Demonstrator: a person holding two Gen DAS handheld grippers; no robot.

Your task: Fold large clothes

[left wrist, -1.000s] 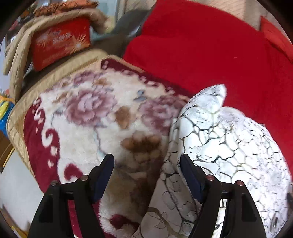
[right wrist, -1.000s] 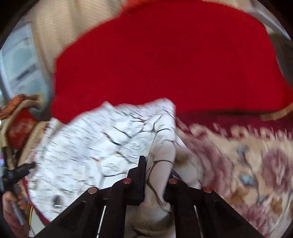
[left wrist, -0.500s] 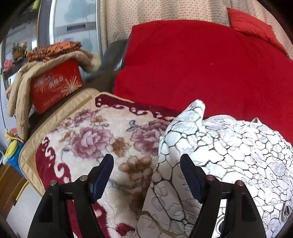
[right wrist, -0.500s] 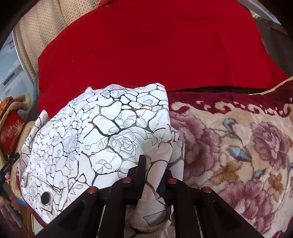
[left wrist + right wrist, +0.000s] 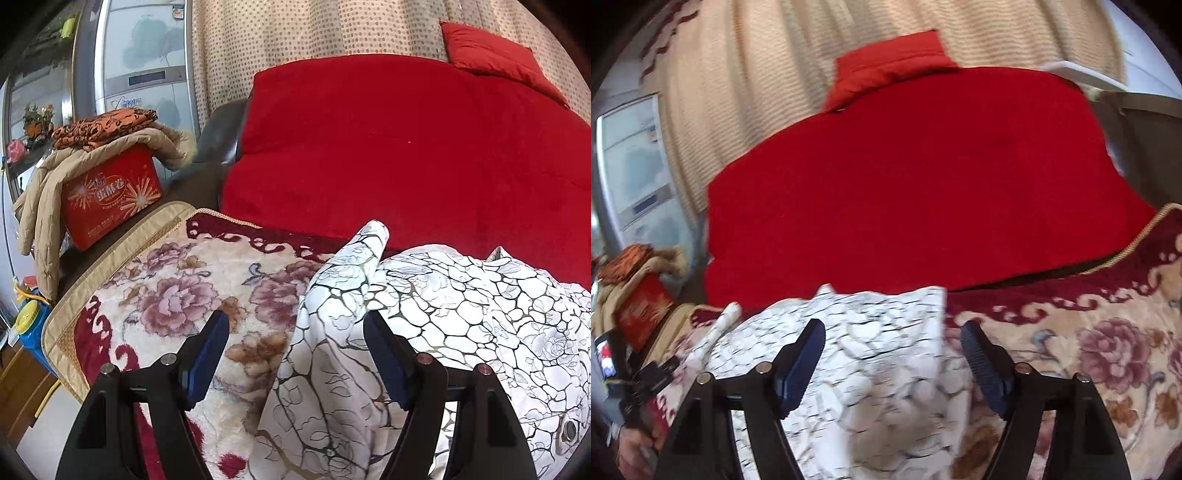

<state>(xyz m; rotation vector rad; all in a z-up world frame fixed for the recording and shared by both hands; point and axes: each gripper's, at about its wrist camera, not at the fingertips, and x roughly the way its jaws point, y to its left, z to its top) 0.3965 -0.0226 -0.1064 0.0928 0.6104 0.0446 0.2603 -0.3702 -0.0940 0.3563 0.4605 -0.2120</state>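
A white garment with a dark crackle print [image 5: 461,314] lies folded on the floral blanket [image 5: 177,295]. In the left wrist view one sleeve-like fold runs between the fingers of my left gripper [image 5: 295,325], which stands open without pressing it. The right wrist view is blurred; the same white garment [image 5: 879,354] lies below my right gripper [image 5: 892,328], whose jaws are opening wide, pads off the cloth. The left gripper's body and the hand holding it [image 5: 635,435] show at the lower left of the right wrist view.
A red sofa cover [image 5: 406,147] rises behind the blanket, with a red cushion [image 5: 491,55] on top. At the left stand a red gift box [image 5: 110,199] draped with a beige quilted coat [image 5: 48,192] and orange patterned cloth [image 5: 103,125]. A curtain hangs behind.
My right gripper let go of the garment's fold, opened wide and rose. The left gripper stayed open and lifted, tilting so more of the sofa back and curtain came into view.
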